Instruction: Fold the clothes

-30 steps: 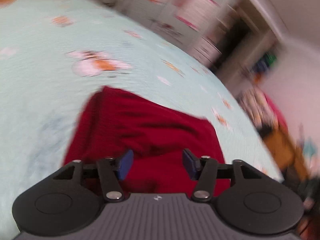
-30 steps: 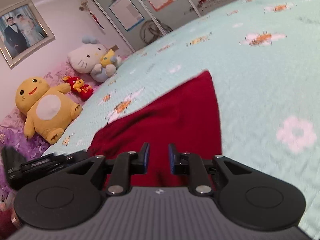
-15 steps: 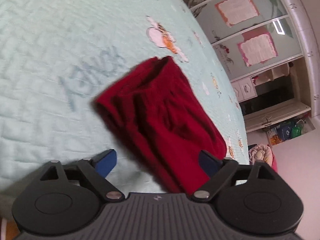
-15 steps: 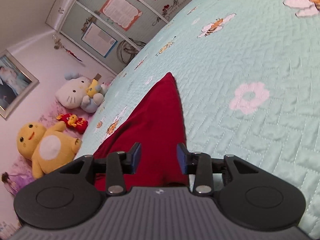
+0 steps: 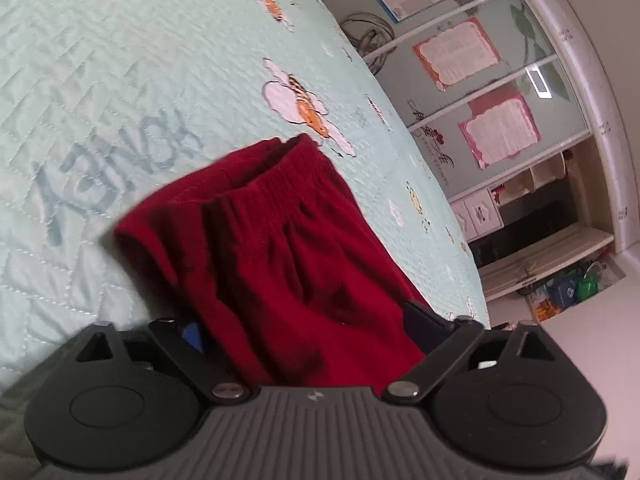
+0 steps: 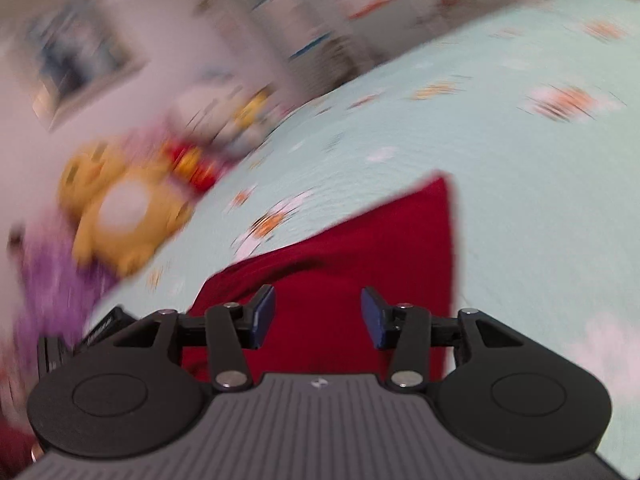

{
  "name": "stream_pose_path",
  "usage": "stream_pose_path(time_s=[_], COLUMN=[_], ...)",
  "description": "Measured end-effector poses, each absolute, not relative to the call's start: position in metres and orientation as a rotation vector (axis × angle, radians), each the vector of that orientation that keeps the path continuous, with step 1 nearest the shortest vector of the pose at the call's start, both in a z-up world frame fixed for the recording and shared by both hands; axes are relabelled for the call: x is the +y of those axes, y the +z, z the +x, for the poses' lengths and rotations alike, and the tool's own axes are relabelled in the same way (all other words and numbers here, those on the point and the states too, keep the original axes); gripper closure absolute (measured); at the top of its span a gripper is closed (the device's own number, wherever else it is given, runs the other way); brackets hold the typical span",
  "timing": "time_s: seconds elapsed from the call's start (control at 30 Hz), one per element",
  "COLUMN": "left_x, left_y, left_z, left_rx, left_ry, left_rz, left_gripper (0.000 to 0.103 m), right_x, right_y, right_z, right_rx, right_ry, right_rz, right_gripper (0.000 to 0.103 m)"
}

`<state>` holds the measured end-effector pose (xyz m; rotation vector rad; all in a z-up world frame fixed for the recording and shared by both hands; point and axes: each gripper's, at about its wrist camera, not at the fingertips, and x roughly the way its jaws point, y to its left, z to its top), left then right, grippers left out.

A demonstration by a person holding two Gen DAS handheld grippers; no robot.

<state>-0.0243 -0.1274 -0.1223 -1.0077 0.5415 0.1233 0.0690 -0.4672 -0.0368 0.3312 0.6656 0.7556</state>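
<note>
Red garment (image 5: pixel 288 248) lies folded on the pale green quilted bedspread (image 5: pixel 100 60), right under both your tools. Your left gripper (image 5: pixel 310 326) is spread wide, its two fingers straddling the near end of the cloth; whether they touch it is unclear. Your right gripper (image 6: pixel 318 316) is also parted, nothing between its blue pads (image 6: pixel 264 314), hanging over the cloth's other end. Beyond it, blurred, a yellow plush toy (image 6: pixel 120 208) sits by the wall.
</note>
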Motion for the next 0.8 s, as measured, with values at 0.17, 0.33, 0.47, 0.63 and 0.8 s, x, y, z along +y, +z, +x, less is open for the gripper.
stream_pose_path(time_s=[0.17, 0.33, 0.47, 0.63, 0.8], left_x=[-0.128, -0.13, -0.132, -0.128, -0.131], left_y=[-0.122, -0.12, -0.121, -0.121, -0.122], left_z=[-0.024, -0.023, -0.025, -0.022, -0.025], left_rx=[0.55, 0.558, 0.547, 0.546, 0.53], left_ry=[0.126, 0.128, 0.129, 0.141, 0.117], left_rz=[-1.005, -0.993, -0.987, -1.046, -1.008], left_gripper=[0.008, 0.003, 0.003, 0.0, 0.0], right_x=[-0.399, -0.343, -0.303, -0.271, -0.253], right_y=[-0.02, -0.018, -0.019, -0.041, -0.073], right_z=[0.154, 0.196, 0.225, 0.275, 0.32], right_rx=[0.751, 0.799, 0.812, 0.999, 1.188], right_ry=[1.046, 1.16, 1.196, 1.328, 1.449], right_rz=[0.002, -0.127, -0.332, -0.41, -0.38], right_gripper=[0.035, 0.035, 0.035, 0.035, 0.033])
